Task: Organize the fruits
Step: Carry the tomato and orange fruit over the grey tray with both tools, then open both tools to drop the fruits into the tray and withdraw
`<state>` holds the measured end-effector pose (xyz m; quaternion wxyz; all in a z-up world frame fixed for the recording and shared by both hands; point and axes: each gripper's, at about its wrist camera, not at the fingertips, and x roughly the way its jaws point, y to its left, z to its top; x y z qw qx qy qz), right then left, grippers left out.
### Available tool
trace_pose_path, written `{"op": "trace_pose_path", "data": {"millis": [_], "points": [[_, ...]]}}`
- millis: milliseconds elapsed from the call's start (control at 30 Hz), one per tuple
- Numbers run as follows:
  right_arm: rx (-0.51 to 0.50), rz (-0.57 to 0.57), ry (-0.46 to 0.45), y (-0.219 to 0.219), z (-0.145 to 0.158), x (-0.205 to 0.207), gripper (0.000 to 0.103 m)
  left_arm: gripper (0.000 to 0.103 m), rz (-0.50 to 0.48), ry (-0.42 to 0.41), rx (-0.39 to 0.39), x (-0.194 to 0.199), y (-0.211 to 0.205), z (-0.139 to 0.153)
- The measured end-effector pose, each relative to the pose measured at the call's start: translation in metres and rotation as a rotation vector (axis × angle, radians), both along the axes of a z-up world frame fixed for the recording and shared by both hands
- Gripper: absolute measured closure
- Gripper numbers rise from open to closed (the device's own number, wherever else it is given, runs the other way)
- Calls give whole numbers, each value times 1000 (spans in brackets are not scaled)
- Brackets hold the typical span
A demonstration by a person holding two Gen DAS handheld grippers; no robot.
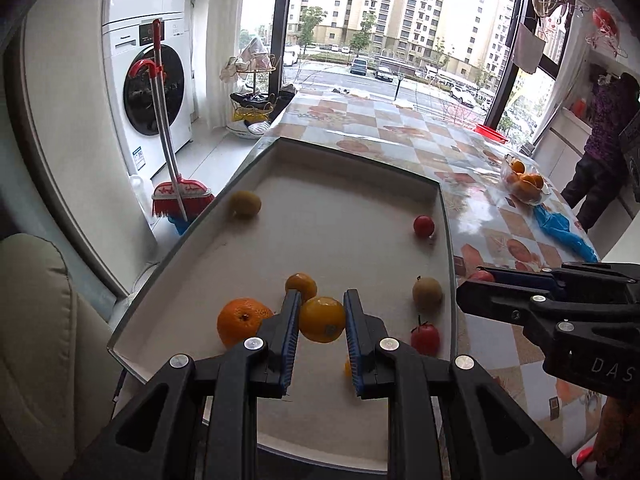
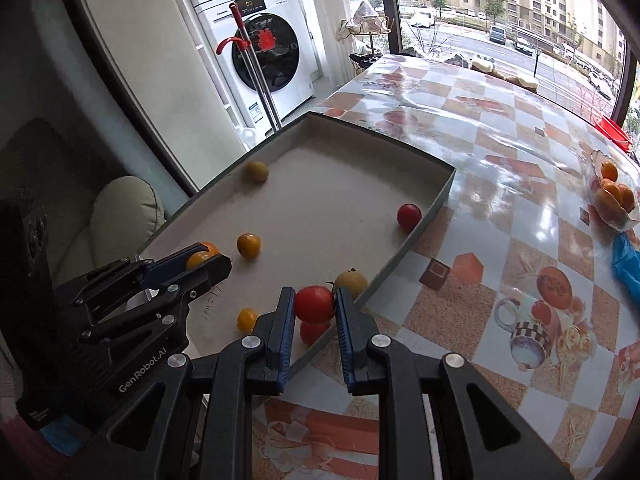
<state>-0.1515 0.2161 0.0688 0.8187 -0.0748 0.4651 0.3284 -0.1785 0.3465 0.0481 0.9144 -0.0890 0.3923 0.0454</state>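
Left gripper [image 1: 322,316]: narrow, clamped on a round yellow-orange citrus fruit [image 1: 322,319], held above the near end of the shallow grey cardboard tray [image 1: 447,216]. Right gripper [image 2: 311,308]: narrow too, gripping a small round red fruit [image 2: 315,304] over the tray's near right rim.

We read both loads as bound for the clear glass bowl of oranges [image 1: 525,184], far right on the checked glossy tablecloth [image 2: 500,160]. It lies ahead and to the right of both tools, well apart from the tray. The right hand is nearer, so it likely goes first. Round fruits, no long axis to align.

Loose in the tray: a large ribbed orange [image 1: 240,320], a smaller orange [image 1: 301,286], a tan pear-like fruit [image 1: 427,293], two red fruits, a yellowish one far left.

Hard to tell: the bowl's rim is cut off in the right wrist view, so free room inside is unclear. A second red fruit [image 2: 314,332] sits half hidden under the held one.
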Motion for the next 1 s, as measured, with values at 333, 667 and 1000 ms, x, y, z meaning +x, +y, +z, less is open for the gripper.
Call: {"op": "trace_pose_path", "data": {"millis": [333,667,1000], "points": [[-73,32,-3,22,-2,8,81,80,12,-7,4,7,9,-7],[-88,32,25,32,-13,15,81,80,3,5,8,10,7,-11],[-98,33,44,39,-15,20,80,80,-5,34,12,15,4,-17]]}}
